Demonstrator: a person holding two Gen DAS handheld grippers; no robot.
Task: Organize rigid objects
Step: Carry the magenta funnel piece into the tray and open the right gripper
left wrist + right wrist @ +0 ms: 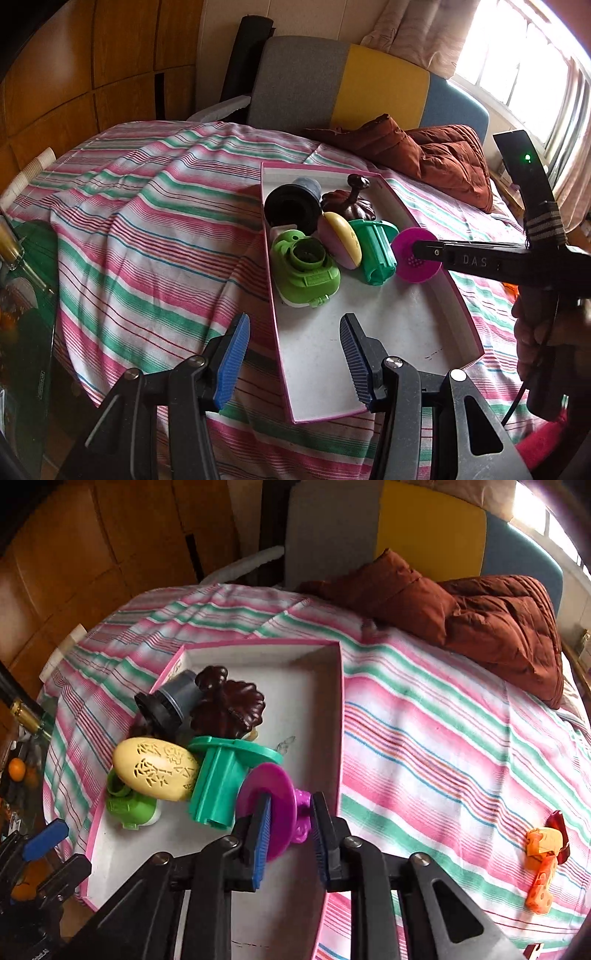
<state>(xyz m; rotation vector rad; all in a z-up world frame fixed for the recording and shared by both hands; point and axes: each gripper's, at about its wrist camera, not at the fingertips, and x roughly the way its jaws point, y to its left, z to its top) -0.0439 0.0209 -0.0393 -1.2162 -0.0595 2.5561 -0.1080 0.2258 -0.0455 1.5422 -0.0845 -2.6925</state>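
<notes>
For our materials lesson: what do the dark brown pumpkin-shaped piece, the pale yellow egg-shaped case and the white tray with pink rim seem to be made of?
Dark brown pumpkin-shaped piece: glossy, probably moulded plastic or lacquered wood; it shows bright highlights. Pale yellow egg-shaped case: matt plastic, judging by its cleanly pierced pattern. White tray with pink rim: likely cardboard, with thin, flat walls.

1. The left claw [295, 362] has black arms, ribbed blue pads [232, 363] and silver screws.
2. The right claw [290, 834] looks alike; its black body bears "DAS" lettering, a green light, striped tape and a black cable.
</notes>
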